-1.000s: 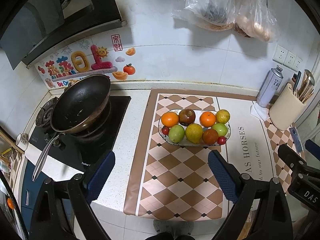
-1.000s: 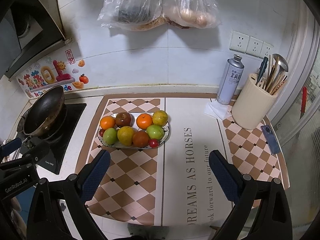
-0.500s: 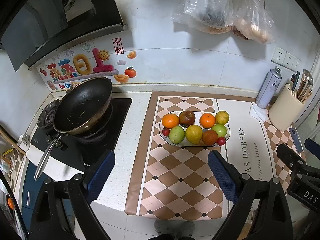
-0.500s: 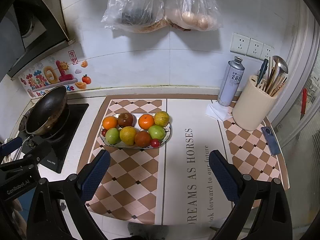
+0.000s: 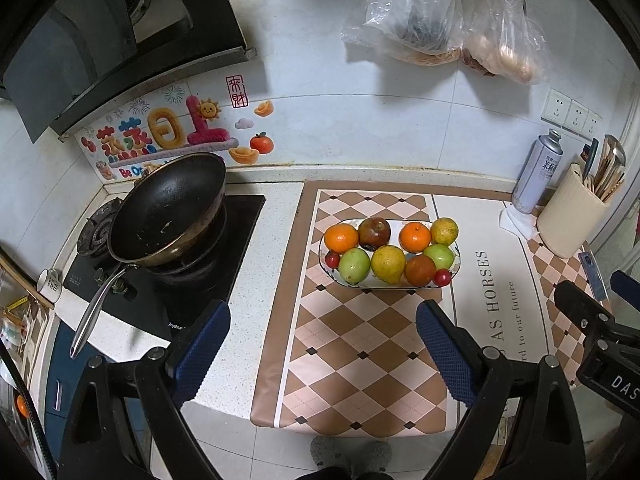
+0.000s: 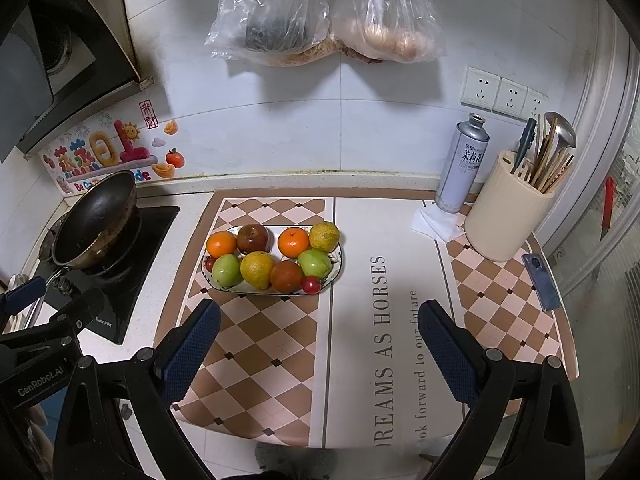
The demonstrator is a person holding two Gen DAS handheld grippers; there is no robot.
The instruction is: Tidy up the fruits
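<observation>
The fruit all lay together on one oval plate (image 5: 456,258), packed in two tidy rows, which I judged was how a sorted lot would look: an orange (image 5: 341,237), a dark reddish-brown fruit (image 5: 374,233), a second orange (image 5: 415,237) and a yellow-green citrus (image 5: 444,231) along the wall side of the plate, and two green fruits (image 5: 354,265), a yellow one (image 5: 388,263) and a dark orange-red one (image 5: 420,270) along the near side, with small red ones (image 5: 442,277) tucked at the plate's ends. The rows touched, so each piece kept its neighbour from rolling. No fruit lay loose beside the plate on the checked mat (image 5: 360,360). Whether someone had just gathered them there or they were waiting to be taken apart and sorted, I could not tell; it fitted both.

The left gripper (image 5: 322,342) hung well short of the plate, on its near side, fingers spread wide with nothing between them. The right gripper (image 6: 319,338) was likewise splayed and empty, near the plate's near side and off towards the lettered end of the mat, away from the wok (image 6: 96,220). I took the wide spread as readiness, since it would clear any single fruit.
</observation>
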